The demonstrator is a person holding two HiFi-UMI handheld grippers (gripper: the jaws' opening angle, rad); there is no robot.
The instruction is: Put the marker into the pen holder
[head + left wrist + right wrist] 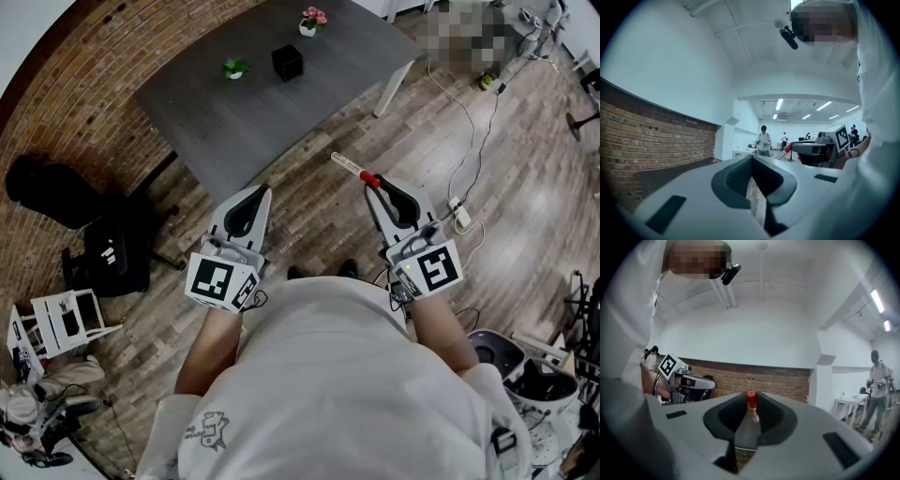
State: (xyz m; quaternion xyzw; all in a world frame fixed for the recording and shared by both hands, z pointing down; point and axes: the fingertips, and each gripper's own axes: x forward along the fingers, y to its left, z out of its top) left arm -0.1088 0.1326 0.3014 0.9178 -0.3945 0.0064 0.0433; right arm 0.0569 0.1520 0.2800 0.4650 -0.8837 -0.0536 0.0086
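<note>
While marker (354,170) tight in right gripper (378,187), left gripper (260,194) closed empty; pen holder (287,63) visible only overhead.

Grey table on a wood floor

The dark grey table (216,122) carries three small things near its far edge — a green plant (234,68), a black pen holder (287,63) just beside it, and a pot of pink flowers (312,21) further along. On the plank floor (309,211) lie cables (472,120) and a white power strip (461,217).
</note>
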